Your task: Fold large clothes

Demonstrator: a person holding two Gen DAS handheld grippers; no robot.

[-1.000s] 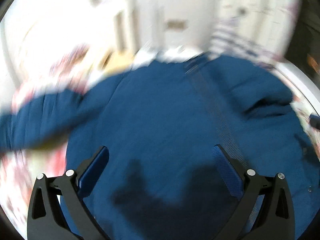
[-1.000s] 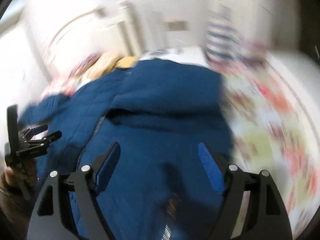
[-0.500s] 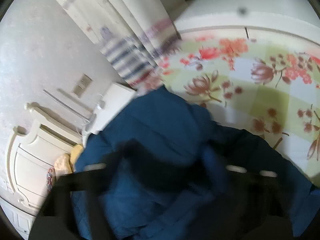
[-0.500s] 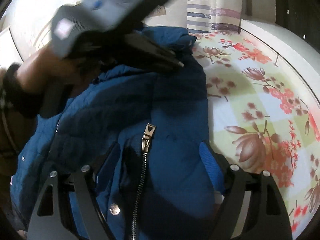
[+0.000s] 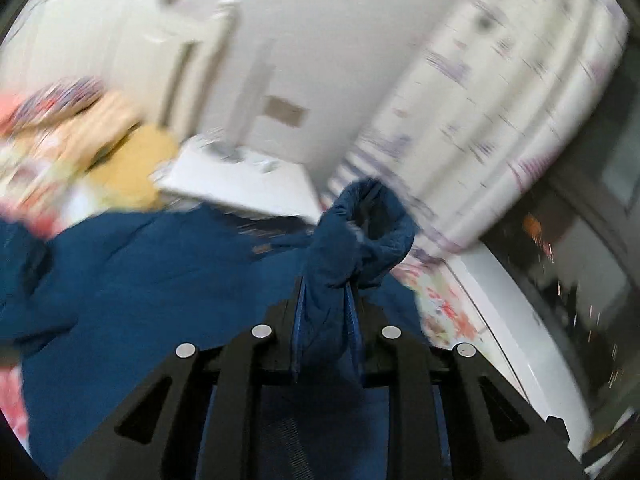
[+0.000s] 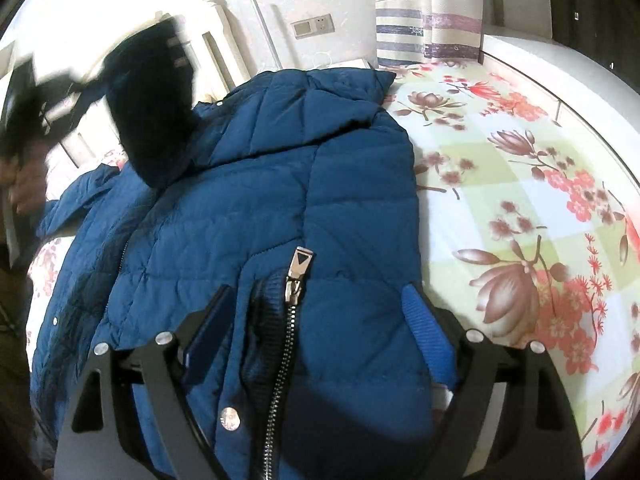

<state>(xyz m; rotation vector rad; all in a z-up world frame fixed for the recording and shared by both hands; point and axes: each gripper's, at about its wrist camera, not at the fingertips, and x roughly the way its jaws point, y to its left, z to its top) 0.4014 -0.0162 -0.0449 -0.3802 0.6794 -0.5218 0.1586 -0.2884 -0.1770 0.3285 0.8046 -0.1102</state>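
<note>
Since the earlier frame, left gripper [image 5: 326, 304] jaws have just been closing, now clamped on a bunched fold of the jacket [image 6: 280, 200].
Blue quilted jacket lies on the floral bedsheet [image 6: 520, 184], long axis near to far, zipper [image 6: 294, 280] nearest; right gripper [image 6: 320, 328], at the near end, straddles it, spread wide.

A blue quilted puffer jacket [image 6: 280, 184] lies spread across a floral bedsheet, its padded panels stitched in diagonal lines; a silver zip pull [image 6: 298, 270] sits near its ribbed collar, the zip running down beside a round metal snap [image 6: 229, 417]; one bunched fold of the fabric [image 5: 352, 236] stands lifted above the rest; a sleeve [image 6: 76, 196] trails off to the left.
</note>
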